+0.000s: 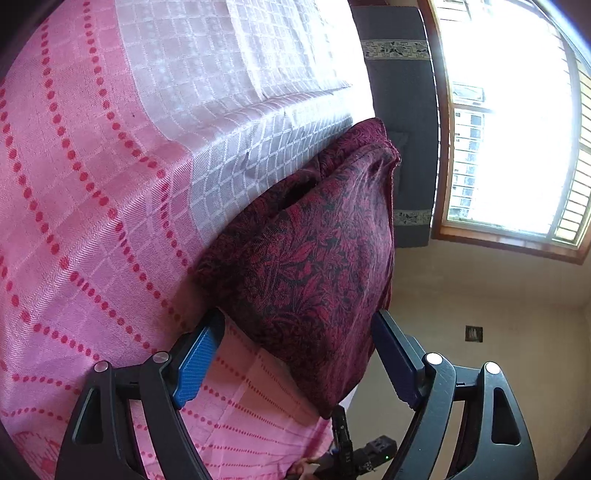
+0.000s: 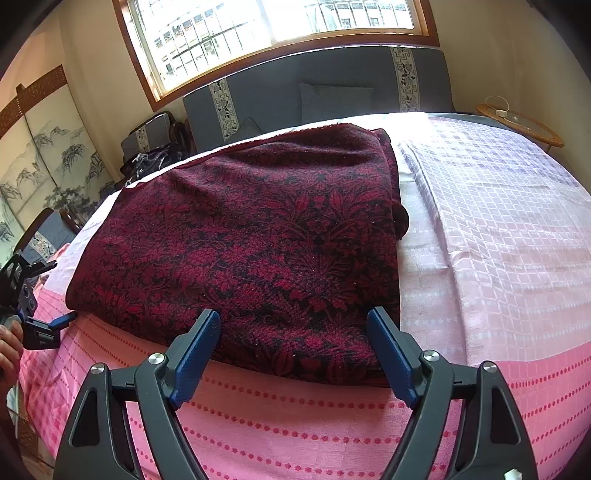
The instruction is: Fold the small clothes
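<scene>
- The left wrist view is rolled hard to one side, so the bed cover (image 1: 92, 221) fills its left half like a wall and the window (image 1: 517, 122) stands at the right; it looks along the left gripper (image 1: 297, 354) from very near, with the folded cloth (image 1: 314, 266) reaching down between the wide-apart fingers.
- The right wrist view sits level and low over the near edge of the bed; it faces across the cloth (image 2: 251, 236) towards the headboard (image 2: 295, 88) and window (image 2: 280, 22), with the right gripper (image 2: 293, 350) close to the cloth's near edge.
- Both views share the cloth, cover, headboard and window; the right view catches the left gripper (image 2: 62, 320) at its left edge.
</scene>
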Demonstrator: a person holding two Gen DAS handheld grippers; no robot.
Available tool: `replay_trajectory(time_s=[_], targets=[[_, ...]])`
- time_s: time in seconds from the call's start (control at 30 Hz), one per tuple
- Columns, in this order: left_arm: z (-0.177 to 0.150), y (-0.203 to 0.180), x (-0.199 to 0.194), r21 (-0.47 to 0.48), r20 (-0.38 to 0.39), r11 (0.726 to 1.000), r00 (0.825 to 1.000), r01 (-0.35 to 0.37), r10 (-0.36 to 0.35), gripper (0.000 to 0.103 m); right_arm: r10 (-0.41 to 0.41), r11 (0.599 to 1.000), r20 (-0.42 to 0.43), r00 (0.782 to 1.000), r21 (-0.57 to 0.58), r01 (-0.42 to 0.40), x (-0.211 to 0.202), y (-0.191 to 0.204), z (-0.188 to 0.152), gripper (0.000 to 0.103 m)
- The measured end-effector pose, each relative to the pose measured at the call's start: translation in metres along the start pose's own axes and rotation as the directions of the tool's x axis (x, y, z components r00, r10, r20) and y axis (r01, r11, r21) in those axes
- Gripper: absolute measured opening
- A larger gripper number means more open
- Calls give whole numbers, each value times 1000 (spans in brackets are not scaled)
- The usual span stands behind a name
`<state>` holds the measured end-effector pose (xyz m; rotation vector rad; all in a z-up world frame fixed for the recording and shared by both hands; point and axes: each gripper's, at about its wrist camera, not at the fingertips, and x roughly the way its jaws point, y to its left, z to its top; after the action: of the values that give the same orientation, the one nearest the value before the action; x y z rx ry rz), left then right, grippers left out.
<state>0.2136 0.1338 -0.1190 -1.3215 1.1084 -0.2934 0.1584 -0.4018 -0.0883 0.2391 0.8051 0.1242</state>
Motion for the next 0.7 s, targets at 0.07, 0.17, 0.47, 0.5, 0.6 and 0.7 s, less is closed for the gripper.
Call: replay_trajectory(time_s=[0.07,0.17,0.47,0.5,0.6,0.7], targets=[[1,-4,3,-11,5,1000,1000,0,0,95,3,1000,3,1000,1,-3,-1,0,0,80],[7,-9,9,-19,15,1000,1000,2,-1,98,10,1000,7,1000,3,-10,-1,0,-1,83],[13,-14,26,228,-46,973,999,27,-17,46,27,999,26,999,18,-27,-5,-1,-2,89],[10,-13,25,278,-51,960,999,27,-14,42,20,1000,29,999,21,-21,-6,-2,-2,93],[0,-23,22,447,-72,894,997,38,-6,43,-21,998,29,999,62,19,-6,-8,-2,103],[5,-34,28,521,-86,854,995,7,44,43,-15,994,27,1000,106,12,-6,-16,-2,103]])
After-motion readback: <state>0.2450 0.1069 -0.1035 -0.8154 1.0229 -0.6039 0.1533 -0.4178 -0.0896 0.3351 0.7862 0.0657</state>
